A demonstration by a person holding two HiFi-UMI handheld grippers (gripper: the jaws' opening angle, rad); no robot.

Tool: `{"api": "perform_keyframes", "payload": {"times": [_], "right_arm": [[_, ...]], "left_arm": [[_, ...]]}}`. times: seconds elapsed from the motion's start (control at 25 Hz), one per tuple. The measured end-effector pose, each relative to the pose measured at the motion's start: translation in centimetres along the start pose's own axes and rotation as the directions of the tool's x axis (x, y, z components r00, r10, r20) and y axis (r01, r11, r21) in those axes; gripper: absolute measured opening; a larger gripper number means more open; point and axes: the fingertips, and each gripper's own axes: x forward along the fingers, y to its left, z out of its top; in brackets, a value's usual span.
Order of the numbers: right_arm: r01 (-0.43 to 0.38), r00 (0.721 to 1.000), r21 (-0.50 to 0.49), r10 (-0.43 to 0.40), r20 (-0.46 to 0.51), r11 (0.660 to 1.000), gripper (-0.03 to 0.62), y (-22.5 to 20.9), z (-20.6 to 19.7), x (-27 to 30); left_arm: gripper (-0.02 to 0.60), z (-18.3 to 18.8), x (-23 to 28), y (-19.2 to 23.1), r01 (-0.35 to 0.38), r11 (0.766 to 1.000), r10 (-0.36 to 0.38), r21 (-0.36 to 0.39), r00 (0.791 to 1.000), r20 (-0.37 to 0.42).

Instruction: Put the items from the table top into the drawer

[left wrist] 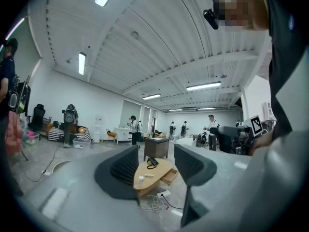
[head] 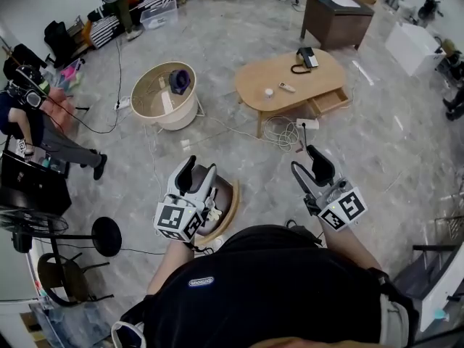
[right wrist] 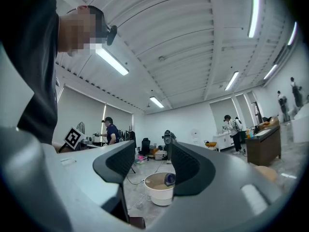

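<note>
- Wooden and oval, the low table [head: 254, 82] is seen well ahead of the person, with its drawer [head: 330, 101] pulled open at the right end.
- On the tabletop [head: 326, 75] are laid a black telephone [head: 306, 58], a remote [head: 287, 87] and a small white cup [head: 269, 92] (all three apart from one another).
- The left gripper [head: 197, 169] is held with its jaws apart and nothing between them; the table is framed far off in the gap.
- The right gripper [head: 308, 164] is likewise held apart and empty, and a round white tub [right wrist: 161, 190] is seen beyond it.
- A coil of white cable [head: 279, 130] is left on the grey floor [head: 217, 42] beside the table.
</note>
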Motion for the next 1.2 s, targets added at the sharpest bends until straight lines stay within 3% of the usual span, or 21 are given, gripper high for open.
{"api": "perform_keyframes", "payload": {"times": [0.24,0.48,0.96,1.2], "right_arm": [[0.065,0.998,0.021,-0.065,-0.011,0.998,0.264,-2.5,-1.4,-1.2],[0.13,0.991,0.067,-0.13,-0.008,0.989,0.27,-8.9,-2.7,-3.7],[0.143,0.989,0.108,-0.144,0.009,0.984,0.275,-27.8,-2.7,-5.8],[0.162,0.986,0.097,-0.164,0.015,0.982,0.275,-34.1,-1.4,-7.8]], "left_arm": [[0.279,-1.4,3.2,-0.3,0.05,0.999,-0.05,-0.003,0.998,-0.044],[0.305,-2.9,9.4,-2.3,0.065,0.998,-0.064,0.008,0.994,-0.09],[0.311,-3.5,26.4,-6.2,-0.009,0.998,0.016,0.068,0.994,-0.11],[0.311,-3.4,32.6,-7.2,-0.05,0.996,0.058,0.072,0.993,-0.103]]}}
